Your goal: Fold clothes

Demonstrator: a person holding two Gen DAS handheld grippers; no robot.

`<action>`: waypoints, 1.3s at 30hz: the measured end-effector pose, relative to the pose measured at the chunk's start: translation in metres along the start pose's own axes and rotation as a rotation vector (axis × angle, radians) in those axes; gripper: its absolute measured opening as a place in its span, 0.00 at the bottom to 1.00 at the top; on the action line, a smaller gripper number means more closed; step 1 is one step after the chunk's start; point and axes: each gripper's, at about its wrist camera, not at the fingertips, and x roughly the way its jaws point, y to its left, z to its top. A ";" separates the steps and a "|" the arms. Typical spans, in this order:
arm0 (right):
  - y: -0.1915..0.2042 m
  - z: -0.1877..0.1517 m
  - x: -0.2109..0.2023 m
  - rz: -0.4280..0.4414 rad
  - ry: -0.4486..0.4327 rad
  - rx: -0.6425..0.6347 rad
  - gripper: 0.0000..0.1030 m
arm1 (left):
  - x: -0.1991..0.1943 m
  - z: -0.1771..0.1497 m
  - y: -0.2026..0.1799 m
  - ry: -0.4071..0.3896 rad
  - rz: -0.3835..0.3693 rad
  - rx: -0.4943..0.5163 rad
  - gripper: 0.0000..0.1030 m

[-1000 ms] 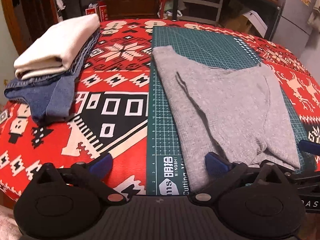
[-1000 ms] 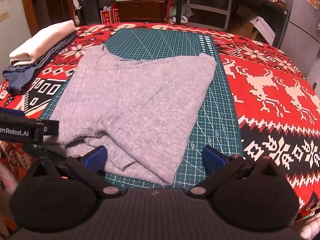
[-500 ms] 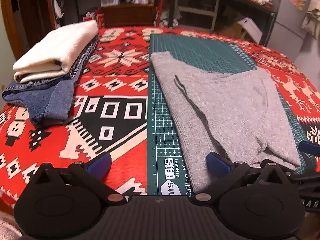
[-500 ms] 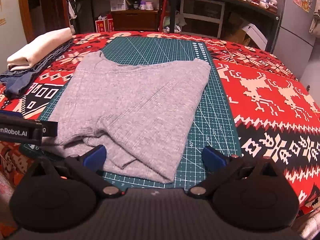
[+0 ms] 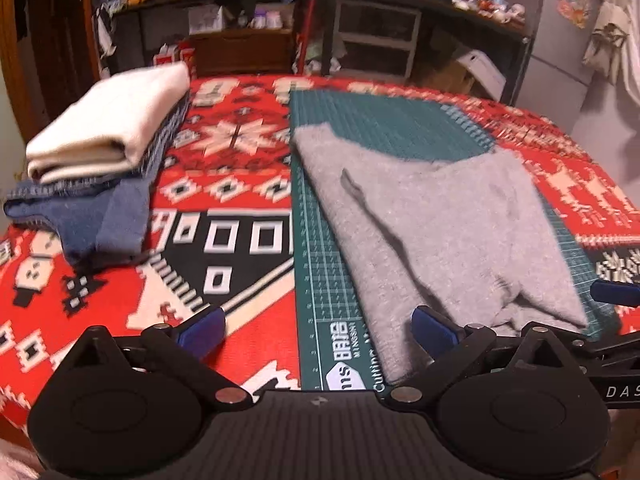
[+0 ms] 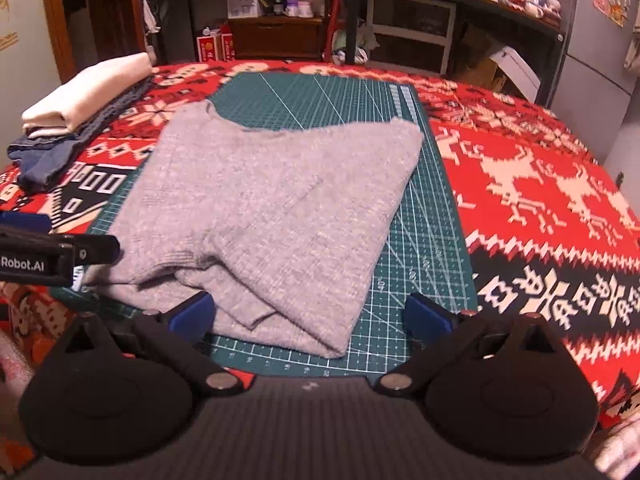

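The grey sweater is lying partly folded on the green cutting mat, its neckline pointing away from the cameras and its long axis running from the near edge toward the far shelves. Its near hem is bunching into overlapping layers by the claws.

The right claw is sitting wide open with nothing between its blue pads, the left pad just beside the sweater's near fold and the right pad over bare mat. The left claw is also gaping wide and gripping nothing, its right pad at the sweater's near left corner, its left pad over the red patterned cloth covering the counter.

The left view is showing the mat's printed label and the stack to the left clearly: a cream folded garment resting on folded blue jeans. The right view is showing the reindeer pattern on the right.
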 end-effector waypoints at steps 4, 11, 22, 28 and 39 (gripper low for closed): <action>-0.002 0.005 -0.019 0.012 -0.031 0.003 0.99 | -0.011 0.005 0.002 -0.049 -0.052 -0.001 0.93; 0.005 0.019 -0.036 0.013 -0.068 -0.027 0.83 | -0.010 0.009 0.008 -0.056 -0.193 -0.061 0.59; 0.026 0.032 -0.028 0.103 -0.095 -0.093 0.11 | -0.003 0.011 0.024 -0.040 -0.425 -0.241 0.13; 0.044 0.039 -0.004 0.143 -0.055 -0.130 0.10 | 0.004 0.008 0.022 -0.012 -0.437 -0.240 0.13; 0.055 0.028 -0.009 0.182 -0.074 -0.146 0.09 | 0.016 0.008 0.045 0.011 -0.427 -0.339 0.13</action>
